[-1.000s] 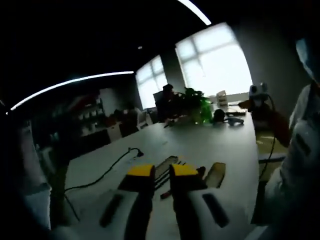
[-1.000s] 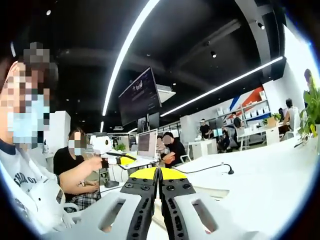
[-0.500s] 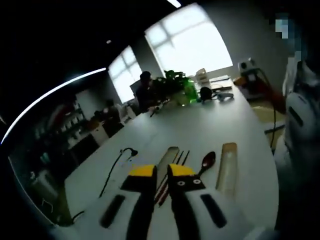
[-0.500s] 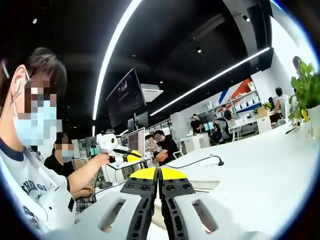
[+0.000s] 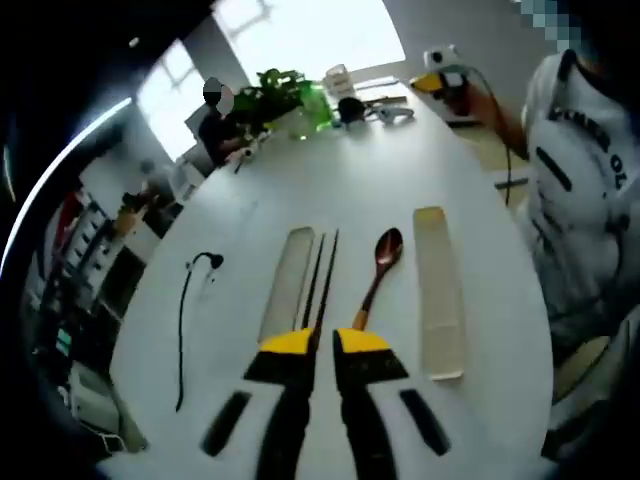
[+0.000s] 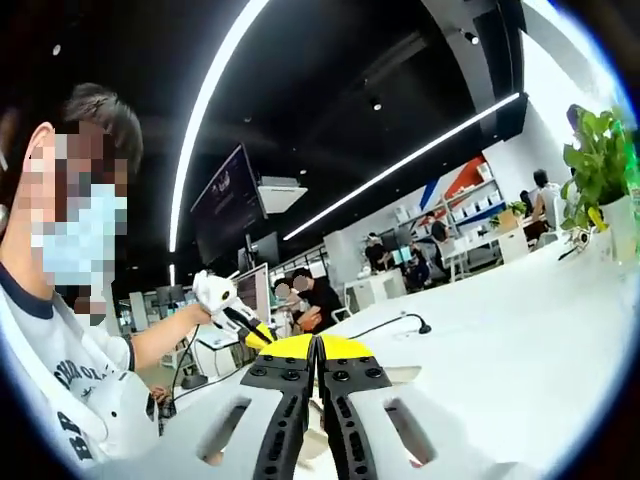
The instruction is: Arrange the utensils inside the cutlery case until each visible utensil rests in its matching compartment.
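Four things lie side by side on the white table [image 5: 250, 215] in the left gripper view. From left to right they are a long pale case half [image 5: 288, 285], a pair of dark chopsticks [image 5: 322, 275], a brown spoon [image 5: 379, 262] and a second translucent case half [image 5: 438, 292]. My left gripper [image 5: 324, 342] hovers just short of the chopsticks' near ends, its yellow-tipped jaws a narrow gap apart with nothing between them. My right gripper [image 6: 317, 346] is shut and empty, raised and looking level across the table. The left gripper [image 6: 232, 316] also appears there, held in a person's hand.
A black cable [image 5: 185, 305] runs along the table's left side, and its end [image 6: 420, 326] is in the right gripper view too. Potted plants [image 5: 275, 95] and desk clutter stand at the far end. A person [image 5: 580, 190] in a white shirt stands at the right edge.
The left gripper view has tipped down and moved closer, so the case halves, chopsticks and spoon now lie in full view. The right gripper view has barely shifted. Neither gripper's jaws changed.
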Demonstrator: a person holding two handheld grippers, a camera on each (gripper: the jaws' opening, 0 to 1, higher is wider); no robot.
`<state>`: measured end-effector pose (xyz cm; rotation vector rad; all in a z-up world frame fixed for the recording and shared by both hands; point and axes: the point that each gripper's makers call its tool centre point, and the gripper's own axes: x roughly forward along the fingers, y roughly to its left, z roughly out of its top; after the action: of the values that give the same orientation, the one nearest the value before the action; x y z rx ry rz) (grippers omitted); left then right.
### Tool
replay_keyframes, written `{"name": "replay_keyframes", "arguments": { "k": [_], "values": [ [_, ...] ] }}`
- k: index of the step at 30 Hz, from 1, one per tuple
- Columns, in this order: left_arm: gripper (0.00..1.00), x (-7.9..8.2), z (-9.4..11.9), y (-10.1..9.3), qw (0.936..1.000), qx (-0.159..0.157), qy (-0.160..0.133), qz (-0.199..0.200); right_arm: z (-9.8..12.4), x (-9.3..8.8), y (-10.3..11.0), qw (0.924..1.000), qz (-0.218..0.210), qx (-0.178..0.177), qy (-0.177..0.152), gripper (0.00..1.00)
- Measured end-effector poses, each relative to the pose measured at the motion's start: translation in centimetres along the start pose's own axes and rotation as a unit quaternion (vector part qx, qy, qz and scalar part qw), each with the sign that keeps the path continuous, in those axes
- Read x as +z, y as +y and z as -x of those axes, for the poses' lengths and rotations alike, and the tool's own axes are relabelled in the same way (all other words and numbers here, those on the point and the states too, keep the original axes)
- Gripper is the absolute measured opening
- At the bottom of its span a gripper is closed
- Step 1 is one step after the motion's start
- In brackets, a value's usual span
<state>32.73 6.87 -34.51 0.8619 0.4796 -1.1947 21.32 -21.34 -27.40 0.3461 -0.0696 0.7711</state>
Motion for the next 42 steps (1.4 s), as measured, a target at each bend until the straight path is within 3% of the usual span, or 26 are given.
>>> {"name": "replay_keyframes", "arguments": {
  "k": [4, 10, 16, 23, 32, 42],
  "values": [
    [0.07, -0.5, -1.9, 0.4, 0.9986, -0.037, 0.038, 0.008, -0.1, -0.2, -1.3, 0.9999, -0.012, -0.008, -0.006, 0.0],
    [0.07, -2.1, -5.3, 0.1, 0.9921, -0.083, 0.093, -0.015, 0.2, -1.0, -2.7, 0.9993, -0.031, -0.021, -0.002, 0.0],
    [0.08, -2.6, -7.7, 0.1, 0.9901, -0.097, 0.1, -0.018, 0.3, -0.6, -2.6, 0.9989, -0.03, -0.036, 0.003, 0.0],
    [0.08, -4.2, -8.9, 0.0, 0.9844, -0.099, 0.141, -0.034, -0.4, -1.7, -2.4, 0.9986, -0.042, -0.029, 0.013, 0.0],
    [0.09, -4.6, -10.7, -0.2, 0.9795, -0.114, 0.159, -0.047, 0.9, -1.2, -2.0, 0.9988, -0.032, -0.031, 0.019, 0.0],
    [0.1, -4.6, -11.6, 0.1, 0.9764, -0.126, 0.171, -0.039, 0.6, -1.4, -2.3, 0.9985, -0.039, -0.034, 0.018, 0.0]
  ]
}}
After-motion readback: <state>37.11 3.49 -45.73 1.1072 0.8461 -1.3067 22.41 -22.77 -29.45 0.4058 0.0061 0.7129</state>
